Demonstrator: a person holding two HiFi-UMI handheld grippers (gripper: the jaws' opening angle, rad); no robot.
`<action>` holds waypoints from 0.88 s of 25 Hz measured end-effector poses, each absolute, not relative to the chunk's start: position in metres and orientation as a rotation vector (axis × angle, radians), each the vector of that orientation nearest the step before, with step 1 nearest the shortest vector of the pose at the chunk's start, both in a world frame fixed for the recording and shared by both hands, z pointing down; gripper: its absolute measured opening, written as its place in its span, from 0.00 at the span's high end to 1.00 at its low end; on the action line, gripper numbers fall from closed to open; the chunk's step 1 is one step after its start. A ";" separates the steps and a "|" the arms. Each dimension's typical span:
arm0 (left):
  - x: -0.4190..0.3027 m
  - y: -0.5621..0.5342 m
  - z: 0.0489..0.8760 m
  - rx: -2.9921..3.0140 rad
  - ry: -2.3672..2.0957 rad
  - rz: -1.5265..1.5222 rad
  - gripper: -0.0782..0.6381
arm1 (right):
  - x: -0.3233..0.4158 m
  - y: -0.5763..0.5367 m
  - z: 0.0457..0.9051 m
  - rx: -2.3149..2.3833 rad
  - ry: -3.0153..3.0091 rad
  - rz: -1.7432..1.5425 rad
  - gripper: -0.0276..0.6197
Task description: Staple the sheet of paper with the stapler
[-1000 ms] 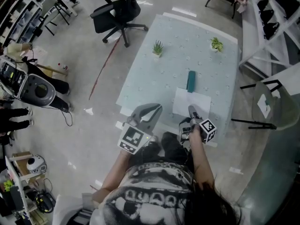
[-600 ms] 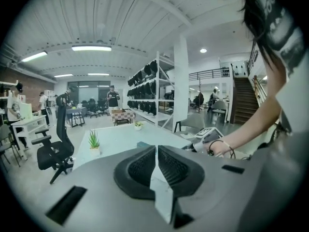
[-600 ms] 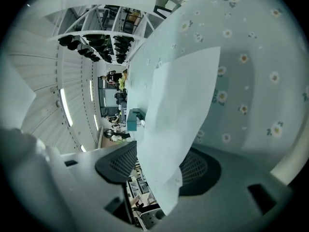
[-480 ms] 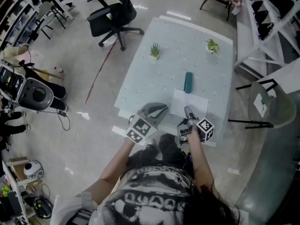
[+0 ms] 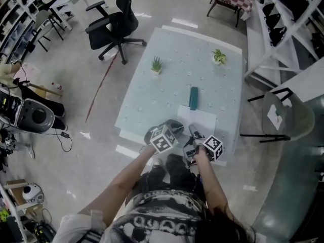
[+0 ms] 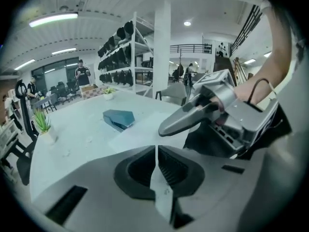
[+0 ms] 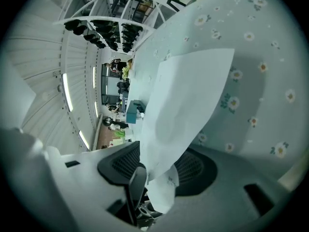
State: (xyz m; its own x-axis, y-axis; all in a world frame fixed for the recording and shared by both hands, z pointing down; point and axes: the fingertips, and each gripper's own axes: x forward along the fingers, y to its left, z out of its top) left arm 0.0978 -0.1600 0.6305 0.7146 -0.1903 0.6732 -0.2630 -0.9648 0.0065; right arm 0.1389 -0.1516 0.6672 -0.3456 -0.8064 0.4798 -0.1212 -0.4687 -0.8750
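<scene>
A white sheet of paper (image 5: pixel 198 119) lies near the front edge of the flowered table (image 5: pixel 152 97), with a teal stapler (image 5: pixel 193 98) just beyond its far edge. My right gripper (image 5: pixel 194 131) is at the sheet's near edge. Its jaws are closing, and the paper (image 7: pixel 188 100) runs between the pads, which stand apart from it, while the sheet bows up off the cloth. My left gripper (image 5: pixel 169 128) hangs close to the left of the right one, shut and holding nothing (image 6: pixel 157 151). From it I see the stapler (image 6: pixel 119 118) and the right gripper (image 6: pixel 212 112) ahead.
Two small potted plants (image 5: pixel 156 65) (image 5: pixel 218 56) stand on the far half of the table. A black office chair (image 5: pixel 114 27) is on the floor beyond its left corner, and a grey chair (image 5: pixel 283 118) and white shelving (image 5: pixel 283 29) are to the right.
My left gripper came down and in toward the table's front edge, ending beside the right gripper. The right gripper stayed at the paper's near edge.
</scene>
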 end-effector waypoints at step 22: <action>0.099 -0.167 0.675 2.649 -0.448 1.141 0.87 | 0.153 -0.108 0.622 -1.328 1.500 -1.909 0.75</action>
State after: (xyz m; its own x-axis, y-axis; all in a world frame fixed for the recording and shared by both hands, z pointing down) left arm 0.0991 -0.1670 0.6746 0.6516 -0.1889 0.7346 -0.3613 -0.9289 0.0816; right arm 0.1531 -0.1076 0.6224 -0.4862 -0.7544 0.4410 -0.2496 -0.3638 -0.8974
